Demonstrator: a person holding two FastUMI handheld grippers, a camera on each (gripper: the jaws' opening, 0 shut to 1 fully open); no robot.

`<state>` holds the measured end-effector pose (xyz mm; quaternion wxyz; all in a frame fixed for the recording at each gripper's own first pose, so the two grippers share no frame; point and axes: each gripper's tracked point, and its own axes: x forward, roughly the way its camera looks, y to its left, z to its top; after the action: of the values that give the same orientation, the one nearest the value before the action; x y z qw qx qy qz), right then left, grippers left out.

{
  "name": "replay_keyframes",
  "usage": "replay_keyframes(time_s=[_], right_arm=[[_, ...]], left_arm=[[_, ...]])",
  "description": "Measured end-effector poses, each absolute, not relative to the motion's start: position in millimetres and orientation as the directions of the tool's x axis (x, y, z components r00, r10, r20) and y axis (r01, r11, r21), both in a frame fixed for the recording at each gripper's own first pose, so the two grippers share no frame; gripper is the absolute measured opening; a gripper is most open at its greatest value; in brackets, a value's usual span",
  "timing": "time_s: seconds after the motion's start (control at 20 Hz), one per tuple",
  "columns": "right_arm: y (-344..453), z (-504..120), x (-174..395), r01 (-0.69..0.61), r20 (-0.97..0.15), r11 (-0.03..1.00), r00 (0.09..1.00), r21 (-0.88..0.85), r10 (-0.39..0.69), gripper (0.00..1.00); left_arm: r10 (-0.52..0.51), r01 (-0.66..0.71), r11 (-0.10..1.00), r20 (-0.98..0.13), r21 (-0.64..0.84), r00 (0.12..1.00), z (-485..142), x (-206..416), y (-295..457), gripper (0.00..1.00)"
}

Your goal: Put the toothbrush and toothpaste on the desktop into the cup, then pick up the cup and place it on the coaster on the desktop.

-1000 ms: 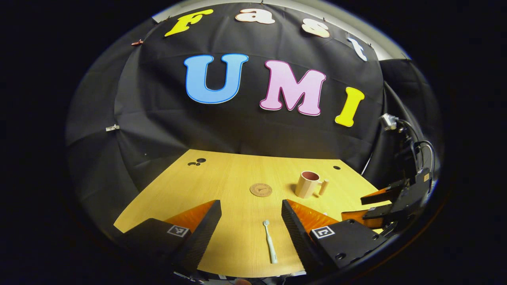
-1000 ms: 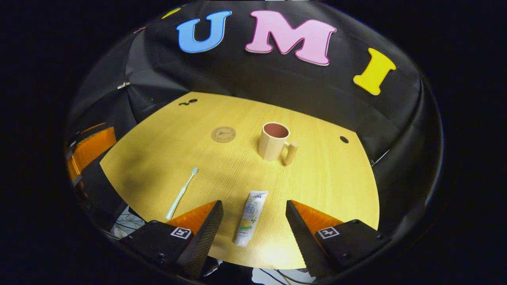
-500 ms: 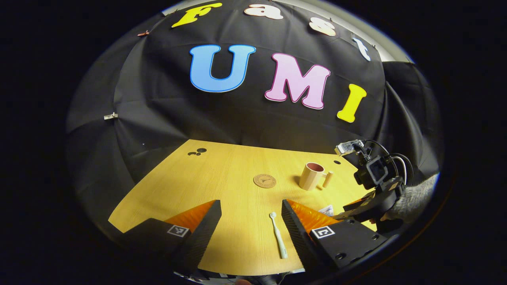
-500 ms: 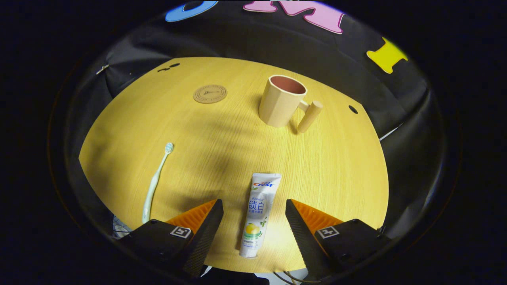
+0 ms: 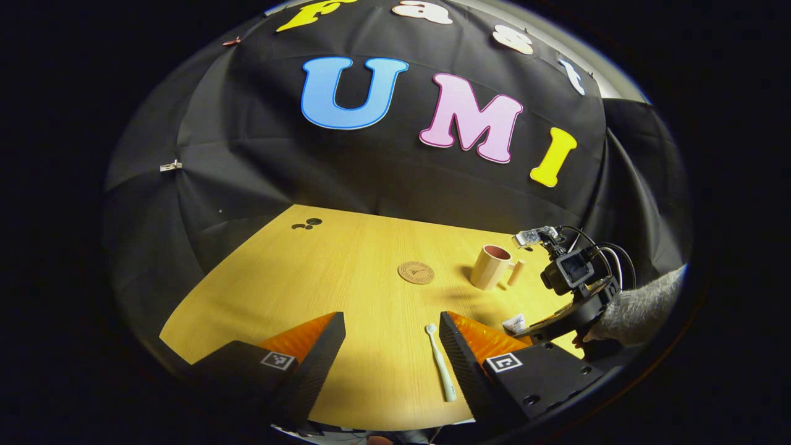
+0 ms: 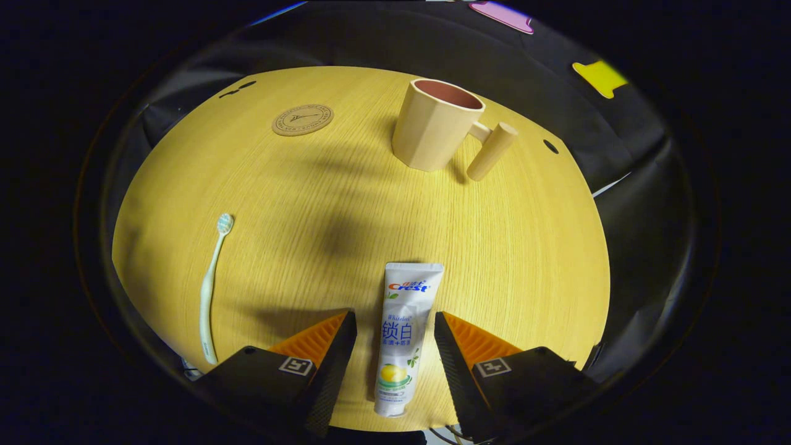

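Pale wood grain covers the desktop (image 6: 525,247), on which all four task items are laid out. In the right gripper view, the toothpaste (image 6: 401,337) is seen lying flat with its crimped end pointing away and its cap end nearest the camera, between the two fingers of the right gripper (image 6: 395,337); those fingers are spread a little wider than the tube, and a thin strip of wood is left on each side, so no contact is made. The toothbrush (image 6: 211,287) is found well to the left of the tube, head pointing away. Farther back, the cup (image 6: 432,127) stands upright with its peg-like handle turned to the right, and the round coaster (image 6: 303,119) is set apart from it to the left. In the left gripper view, the left gripper (image 5: 392,346) is held above the near edge with its fingers wide apart and nothing between them but bare wood and the toothbrush (image 5: 441,363), which lies close beside the right-hand finger without being touched. The coaster (image 5: 416,272) and cup (image 5: 490,267) are seen beyond, and a grey sleeve (image 5: 639,303) is visible at the right.
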<state>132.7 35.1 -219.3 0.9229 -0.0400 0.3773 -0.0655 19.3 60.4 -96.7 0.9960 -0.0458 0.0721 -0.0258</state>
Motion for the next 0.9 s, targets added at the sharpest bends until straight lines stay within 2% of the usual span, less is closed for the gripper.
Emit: replay_keyframes(time_s=[0.1,0.15,0.3,0.45,0.5,0.55,0.6,0.65,0.9], right_arm=[[33,-219,135,0.099,-0.701,0.988,0.697,-0.115,-0.152,0.71],[30,-220,136,0.105,-0.705,0.988,0.692,-0.116,-0.157,0.61],[27,-222,136,0.108,-0.715,0.987,0.680,-0.119,-0.161,0.46],[19,-224,135,0.093,-0.715,0.985,0.678,-0.143,-0.168,0.19],[20,-223,134,0.076,-0.715,0.988,0.684,-0.133,-0.148,0.19],[21,-222,134,0.044,-0.709,0.991,0.695,-0.128,-0.122,0.13],[22,-221,133,0.009,-0.706,0.993,0.703,-0.116,-0.088,0.14],[23,-222,132,-0.017,-0.705,0.995,0.707,-0.095,-0.055,0.11],[20,-212,129,-0.040,-0.662,0.999,0.747,0.032,0.051,0.11]], left_arm=[[-0.061,0.047,0.994,-0.146,-0.096,0.987,-97,20,59,0.97],[-0.063,0.049,0.994,-0.148,-0.096,0.987,-99,21,58,0.97],[-0.065,0.051,0.994,-0.153,-0.093,0.986,-99,23,53,0.96],[-0.073,0.056,0.993,-0.174,-0.101,0.982,-105,26,44,0.96],[-0.077,0.059,0.993,-0.183,-0.106,0.980,-107,26,41,0.97],[-0.082,0.061,0.992,-0.192,-0.111,0.978,-109,27,38,0.96],[-0.080,0.058,0.992,-0.202,-0.113,0.976,-111,29,34,0.97],[-0.080,0.056,0.991,-0.209,-0.117,0.975,-113,31,32,0.95],[-0.076,0.045,0.991,-0.257,-0.123,0.963,-121,45,20,0.93]])
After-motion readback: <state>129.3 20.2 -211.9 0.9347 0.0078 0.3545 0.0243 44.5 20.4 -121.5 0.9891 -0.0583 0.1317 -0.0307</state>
